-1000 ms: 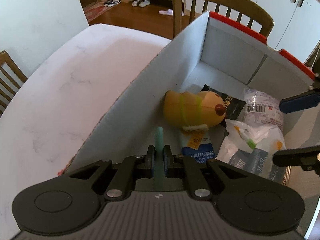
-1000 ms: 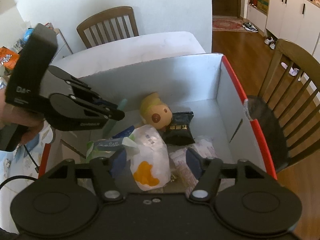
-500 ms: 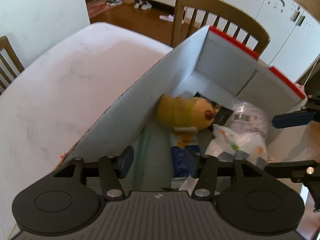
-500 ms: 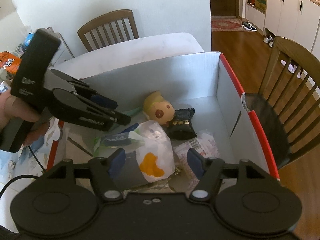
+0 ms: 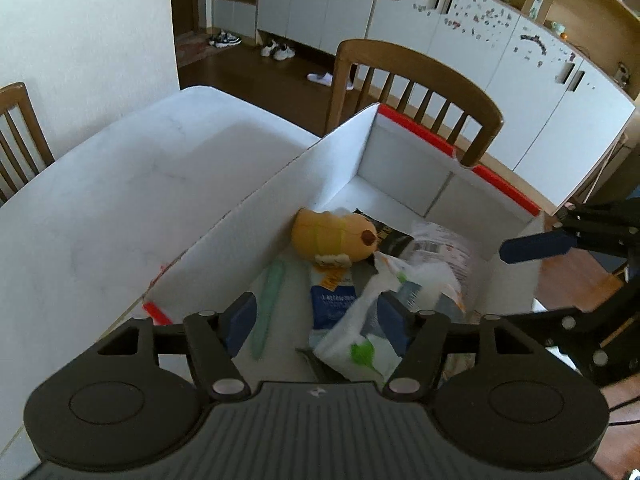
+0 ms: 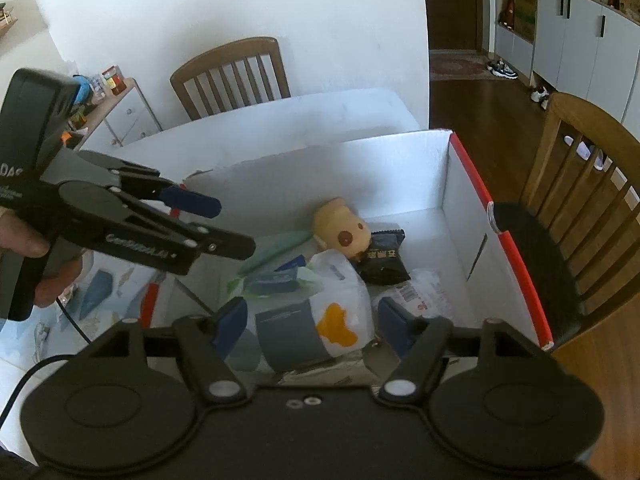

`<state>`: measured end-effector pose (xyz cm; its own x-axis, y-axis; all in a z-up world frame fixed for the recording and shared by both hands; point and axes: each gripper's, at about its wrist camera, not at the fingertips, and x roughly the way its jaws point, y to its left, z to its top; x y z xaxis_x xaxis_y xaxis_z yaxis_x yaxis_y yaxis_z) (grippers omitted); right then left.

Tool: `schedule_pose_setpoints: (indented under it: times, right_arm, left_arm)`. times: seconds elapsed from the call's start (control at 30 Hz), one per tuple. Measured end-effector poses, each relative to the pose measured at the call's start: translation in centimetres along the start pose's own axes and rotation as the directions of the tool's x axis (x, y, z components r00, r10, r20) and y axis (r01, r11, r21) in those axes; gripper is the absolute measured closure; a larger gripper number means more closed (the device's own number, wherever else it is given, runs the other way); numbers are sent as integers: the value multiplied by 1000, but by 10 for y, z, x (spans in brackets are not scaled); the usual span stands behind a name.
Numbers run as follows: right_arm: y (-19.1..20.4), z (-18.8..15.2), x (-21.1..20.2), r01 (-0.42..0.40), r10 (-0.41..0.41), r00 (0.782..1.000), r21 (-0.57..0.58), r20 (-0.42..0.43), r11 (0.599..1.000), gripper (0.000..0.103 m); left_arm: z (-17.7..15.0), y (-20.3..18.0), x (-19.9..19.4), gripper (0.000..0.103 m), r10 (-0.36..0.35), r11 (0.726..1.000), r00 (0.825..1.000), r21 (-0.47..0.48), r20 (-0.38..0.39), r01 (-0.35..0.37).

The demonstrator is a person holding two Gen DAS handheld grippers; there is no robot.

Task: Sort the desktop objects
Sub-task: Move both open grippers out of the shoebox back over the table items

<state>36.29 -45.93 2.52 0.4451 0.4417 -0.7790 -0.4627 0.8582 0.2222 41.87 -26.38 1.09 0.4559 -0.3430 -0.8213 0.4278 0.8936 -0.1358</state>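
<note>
Drop made: green stick (image 5: pixel 267 307) lay in the box (image 5: pixel 256 224).
My left gripper (image 5: pixel 316 320) and right gripper (image 6: pixel 306 326) were both opening, empty; next I needed another object.

White cardboard box (image 6: pixel 456 184), yellow plush toy (image 6: pixel 342 228) inside, left gripper (image 6: pixel 228 226) above it — jaws opening, empty

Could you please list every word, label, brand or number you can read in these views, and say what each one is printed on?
"DAS": on the black body of the left gripper, cut off at the picture's edge.
Raised lettering on that gripper's finger: too blurred to read with confidence.
Gold characters on the black snack packet: too small to read.
Barcode label on the clear packet: unreadable.
White print on the blue packet: blurred.
</note>
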Motion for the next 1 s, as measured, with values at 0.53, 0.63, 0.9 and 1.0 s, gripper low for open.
schedule_pose_setpoints:
  times: [0.53,0.63,0.9,1.0]
  right_arm:
    - [36,-13,-19,-28,28,999,-1,43,1000,22]
    - [43,-14,-21,-33,32,998,3,53,999,18]
    - [67,-18,-23,-42,41,996,10,79,999,10]
    - [78,-19,-22,-47,46,995,9,87,999,10]
  left_arm:
    - [-52,-11,-63,26,-10,1000,996,19,88,9]
    - [-60,-11,-72,26,-18,1000,995,20,102,16]
    - [-89,3,-94,15,-32,999,991,-18,132,34]
    - [-102,10,-101,0,-21,999,989,-34,143,26]
